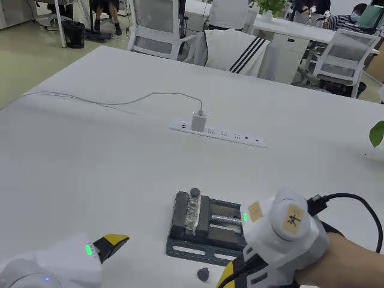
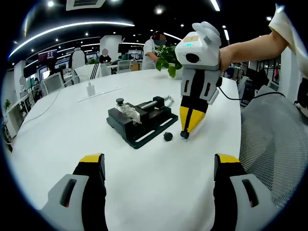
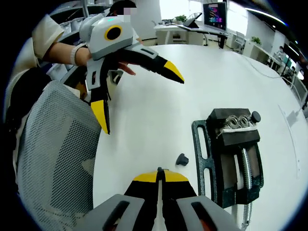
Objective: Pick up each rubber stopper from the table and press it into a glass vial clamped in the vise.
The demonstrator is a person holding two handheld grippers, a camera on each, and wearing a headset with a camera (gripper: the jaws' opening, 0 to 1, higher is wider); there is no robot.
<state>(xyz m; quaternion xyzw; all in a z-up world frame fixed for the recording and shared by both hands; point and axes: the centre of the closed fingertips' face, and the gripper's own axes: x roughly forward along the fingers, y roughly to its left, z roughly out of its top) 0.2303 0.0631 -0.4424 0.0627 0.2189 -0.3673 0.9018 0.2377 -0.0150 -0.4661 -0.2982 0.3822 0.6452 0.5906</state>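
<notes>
With its jaws together and nothing seen between them, the right gripper sits just beside the 1 loose rubber stopper on the near side of the vise, and could nudge it rolling out of reach unless it opens first, while the left gripper, jaws wide apart, hangs at the near left.

Vise showing matt dark metal, screw gleaming bright; vials looking clear glossy glass; stopper appearing matt dark rubber; table looking smooth, white.

light: bright, even overhead | shadows: soft, faint | focus: sharp | claw views: fisheye-warped edges
</notes>
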